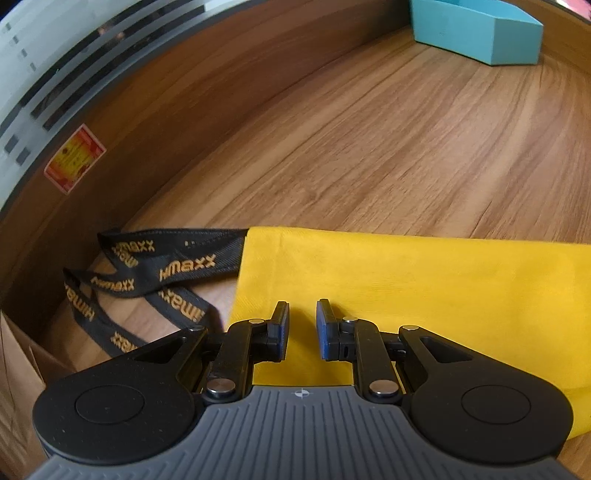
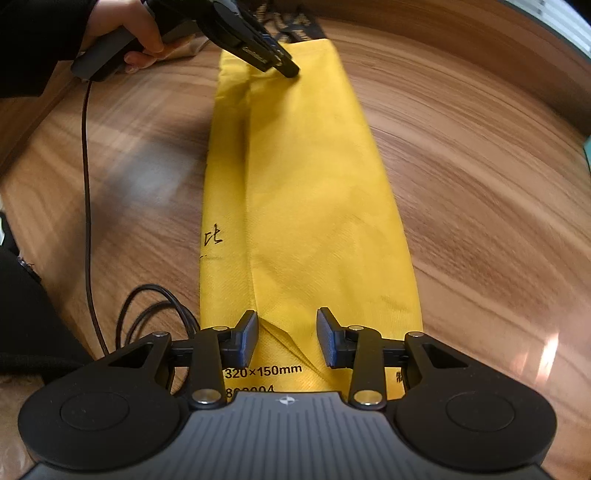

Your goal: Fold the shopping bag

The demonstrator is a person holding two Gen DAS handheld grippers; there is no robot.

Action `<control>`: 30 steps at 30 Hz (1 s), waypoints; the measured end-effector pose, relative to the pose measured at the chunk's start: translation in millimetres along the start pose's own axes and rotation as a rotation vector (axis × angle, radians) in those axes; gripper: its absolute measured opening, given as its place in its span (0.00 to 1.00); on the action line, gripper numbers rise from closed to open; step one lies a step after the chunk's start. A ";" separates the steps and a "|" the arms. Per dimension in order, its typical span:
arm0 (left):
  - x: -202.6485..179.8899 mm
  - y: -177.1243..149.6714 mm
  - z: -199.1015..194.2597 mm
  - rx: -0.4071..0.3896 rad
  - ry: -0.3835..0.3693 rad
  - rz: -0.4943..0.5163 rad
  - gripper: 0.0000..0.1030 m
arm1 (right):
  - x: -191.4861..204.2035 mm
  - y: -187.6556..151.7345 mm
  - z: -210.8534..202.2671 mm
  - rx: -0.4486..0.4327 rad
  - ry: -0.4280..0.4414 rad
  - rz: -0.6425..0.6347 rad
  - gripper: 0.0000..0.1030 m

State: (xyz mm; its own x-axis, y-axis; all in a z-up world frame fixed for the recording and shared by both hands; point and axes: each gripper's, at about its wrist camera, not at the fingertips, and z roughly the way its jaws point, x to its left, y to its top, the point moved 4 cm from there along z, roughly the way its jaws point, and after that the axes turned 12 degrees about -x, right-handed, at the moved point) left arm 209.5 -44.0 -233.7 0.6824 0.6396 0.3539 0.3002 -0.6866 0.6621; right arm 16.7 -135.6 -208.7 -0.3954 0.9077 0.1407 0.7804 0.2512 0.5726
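The yellow shopping bag (image 2: 306, 192) lies flat on the wooden table, folded lengthwise into a long narrow strip. Its black handles (image 1: 155, 280) with orange lettering trail off the far end. My left gripper (image 1: 302, 321) is open and empty, hovering over the bag's handle end (image 1: 369, 280); it also shows in the right wrist view (image 2: 284, 64), held by a hand. My right gripper (image 2: 287, 328) is open and empty over the bag's bottom end, where black print reads "320×150mm" (image 2: 263, 371).
A teal box (image 1: 476, 29) sits at the far side of the wooden table (image 1: 369, 140). A brown paper bag (image 1: 18, 373) stands at the left. Black cables (image 2: 147, 306) lie left of the bag. A raised wooden edge with an orange sticker (image 1: 74, 158) borders the table.
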 end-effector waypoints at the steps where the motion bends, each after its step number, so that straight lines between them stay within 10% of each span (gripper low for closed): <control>1: -0.5 -0.8 -0.2 -0.007 -0.008 0.023 0.19 | 0.0 -0.8 -0.6 -0.003 -0.010 0.013 0.40; 13: -13.8 -13.2 -6.7 -0.069 0.005 0.209 0.18 | 14.4 2.9 5.3 0.010 -0.057 0.055 0.66; 30: -18.2 -24.6 -18.4 -0.049 0.055 0.177 0.11 | 11.1 2.1 5.5 0.068 -0.079 -0.063 0.71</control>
State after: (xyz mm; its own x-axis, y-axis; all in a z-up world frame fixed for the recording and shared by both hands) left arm 177.4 -32.3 -244.3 0.6841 0.5290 0.5022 0.1446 -0.7732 0.6174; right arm 16.6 -123.1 -210.4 -0.4070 0.9126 0.0403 0.7874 0.3281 0.5218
